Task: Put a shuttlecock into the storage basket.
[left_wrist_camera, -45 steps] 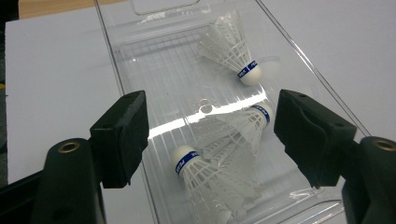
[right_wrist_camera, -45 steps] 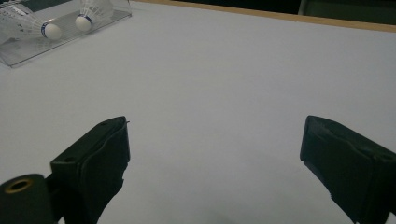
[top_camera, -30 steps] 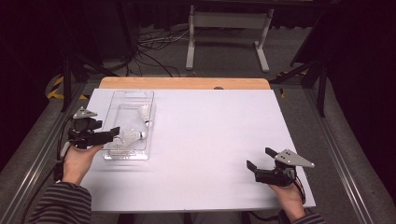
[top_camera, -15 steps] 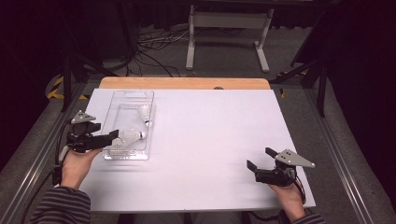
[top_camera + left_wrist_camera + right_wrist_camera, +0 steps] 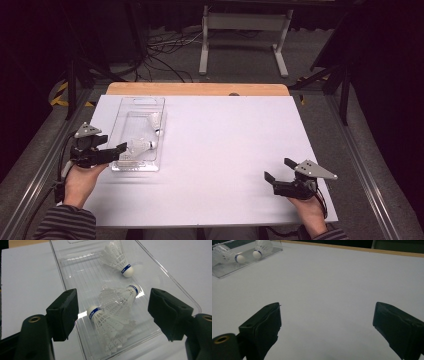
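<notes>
A clear plastic tray (image 5: 131, 107) lies on the left of the white table (image 5: 225, 140). In the left gripper view three white shuttlecocks with blue bands lie in it: one at the far end (image 5: 117, 257), one in the middle (image 5: 120, 296) and one nearest (image 5: 105, 325), the last two overlapping. My left gripper (image 5: 114, 145) hovers at the tray's near-left corner. Its jaws stand wide open on either side of the two nearer shuttlecocks without touching them (image 5: 112, 297). My right gripper (image 5: 278, 169) rests open near the table's front right, with bare table between its jaws (image 5: 326, 307).
A wooden strip (image 5: 200, 89) runs along the table's far edge. Beyond it are cables and a white metal stand (image 5: 245, 35) on a dark floor. Metal rails (image 5: 35, 190) run along both sides of the table. The tray (image 5: 227, 267) lies far off at the right gripper view's top left.
My left gripper has drawn back slightly toward the near-left edge, still open. The right gripper and the shuttlecocks have kept still.
</notes>
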Demonstrator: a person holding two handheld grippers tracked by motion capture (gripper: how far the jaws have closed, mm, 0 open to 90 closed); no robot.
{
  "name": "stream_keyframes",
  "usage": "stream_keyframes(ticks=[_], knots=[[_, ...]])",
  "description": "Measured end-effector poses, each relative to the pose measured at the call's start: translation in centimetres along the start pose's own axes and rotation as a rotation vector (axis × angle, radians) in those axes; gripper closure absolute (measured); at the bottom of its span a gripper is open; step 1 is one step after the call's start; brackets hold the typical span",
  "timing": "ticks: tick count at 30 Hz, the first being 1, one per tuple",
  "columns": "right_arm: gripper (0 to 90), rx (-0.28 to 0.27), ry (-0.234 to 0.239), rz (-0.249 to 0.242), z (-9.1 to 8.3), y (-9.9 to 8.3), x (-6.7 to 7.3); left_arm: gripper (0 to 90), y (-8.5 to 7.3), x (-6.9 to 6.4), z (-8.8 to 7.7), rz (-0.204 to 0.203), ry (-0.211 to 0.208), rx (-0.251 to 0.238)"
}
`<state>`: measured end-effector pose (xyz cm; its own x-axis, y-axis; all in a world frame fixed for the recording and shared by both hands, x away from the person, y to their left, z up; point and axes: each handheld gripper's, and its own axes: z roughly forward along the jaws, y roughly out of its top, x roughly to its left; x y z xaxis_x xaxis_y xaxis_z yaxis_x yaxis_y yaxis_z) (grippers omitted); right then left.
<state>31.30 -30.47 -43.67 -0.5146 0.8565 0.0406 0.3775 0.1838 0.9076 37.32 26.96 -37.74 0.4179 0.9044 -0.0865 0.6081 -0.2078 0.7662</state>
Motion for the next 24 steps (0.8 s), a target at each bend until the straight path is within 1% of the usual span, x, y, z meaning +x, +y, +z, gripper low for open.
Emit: stream_keyframes(ticks=[6,7,9,12,15,20,24], knots=[[8.8,0.001,-0.001,-0.001,0.1,0.0,0.0,26.0,-0.6,0.1,-0.3,-0.001,-0.012,-0.016],[8.9,0.001,-0.001,-0.001,0.1,0.0,0.0,26.1,-0.7,0.0,-0.3,-0.002,-0.007,-0.024],[8.9,0.001,-0.001,-0.001,0.1,0.0,0.0,26.2,-0.9,0.1,-0.4,0.001,-0.014,-0.019],[8.9,0.001,-0.001,0.000,0.1,0.0,0.0,26.4,-1.2,0.0,-0.6,-0.003,-0.012,-0.030],[8.9,0.001,0.000,-0.001,0.1,0.0,0.0,26.4,-1.5,0.0,-0.8,-0.006,-0.019,-0.034],[8.9,0.001,0.000,-0.002,0.1,0.0,0.0,26.5,-1.9,-0.1,-0.9,-0.001,-0.019,-0.043],[8.9,0.002,-0.001,0.000,0.0,0.0,0.0,26.7,-2.3,-0.4,-1.0,-0.003,-0.027,-0.051]])
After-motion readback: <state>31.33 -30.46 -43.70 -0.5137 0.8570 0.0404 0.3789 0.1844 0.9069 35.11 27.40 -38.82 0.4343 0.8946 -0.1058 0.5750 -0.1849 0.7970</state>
